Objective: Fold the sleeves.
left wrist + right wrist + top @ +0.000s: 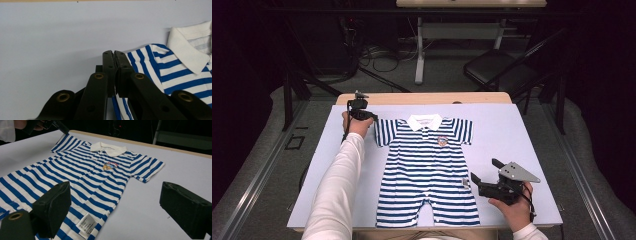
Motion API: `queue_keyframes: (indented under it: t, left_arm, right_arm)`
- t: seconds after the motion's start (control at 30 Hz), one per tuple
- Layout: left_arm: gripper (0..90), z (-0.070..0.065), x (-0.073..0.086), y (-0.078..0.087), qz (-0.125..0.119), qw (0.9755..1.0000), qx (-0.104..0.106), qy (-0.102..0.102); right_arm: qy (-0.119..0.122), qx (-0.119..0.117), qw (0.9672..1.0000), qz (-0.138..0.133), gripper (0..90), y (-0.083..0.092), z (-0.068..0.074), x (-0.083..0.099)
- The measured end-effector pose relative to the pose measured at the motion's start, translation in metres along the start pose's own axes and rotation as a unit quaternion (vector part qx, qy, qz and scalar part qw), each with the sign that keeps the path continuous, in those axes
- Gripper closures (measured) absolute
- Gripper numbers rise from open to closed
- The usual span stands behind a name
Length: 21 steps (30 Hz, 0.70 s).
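Observation:
A blue-and-white striped baby romper with a white collar lies flat, front up, on the pale mat. My left gripper is at the far left of the garment, shut on the edge of its left sleeve. In the left gripper view the two jaws press together with striped cloth under them. The right gripper view has that sleeve corner lifted slightly toward the left gripper. My right gripper rests open by the romper's right hip, with nothing between its jaws. A white care label lies near it.
The mat covers a wooden table whose far edge shows behind it. Bare mat stretches right of the romper and left of it. A black chair, table legs and cables stand on the floor beyond.

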<state>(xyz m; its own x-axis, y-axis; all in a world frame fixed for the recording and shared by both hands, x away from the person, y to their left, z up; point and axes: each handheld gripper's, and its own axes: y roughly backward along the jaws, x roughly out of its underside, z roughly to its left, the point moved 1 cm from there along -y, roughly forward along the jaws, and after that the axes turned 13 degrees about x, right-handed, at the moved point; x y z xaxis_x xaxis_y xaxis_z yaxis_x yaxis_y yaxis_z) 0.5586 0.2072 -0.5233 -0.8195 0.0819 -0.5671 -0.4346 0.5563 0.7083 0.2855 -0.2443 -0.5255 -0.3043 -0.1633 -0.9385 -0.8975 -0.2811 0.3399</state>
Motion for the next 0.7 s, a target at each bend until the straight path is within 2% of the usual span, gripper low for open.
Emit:
queue_keyframes:
  t: [0.27, 0.5, 0.7]
  left_arm:
    - [88.2, -0.01, -0.001, 0.004, -0.006, 0.9999, 0.007, -0.006]
    - [88.3, -0.023, -0.002, 0.004, -0.002, 0.9996, 0.015, -0.026]
    - [88.3, -0.031, -0.002, 0.002, -0.002, 0.9993, 0.027, -0.025]
  right_arm:
    - [-0.001, 0.0, 1.0, 0.001, 10.1, 0.0, 0.0, 0.0]
    - [0.0, 0.0, 1.0, 0.001, 10.1, -0.001, 0.0, 0.0]
    - [-0.001, 0.0, 1.0, 0.001, 10.1, -0.001, 0.0, 0.0]
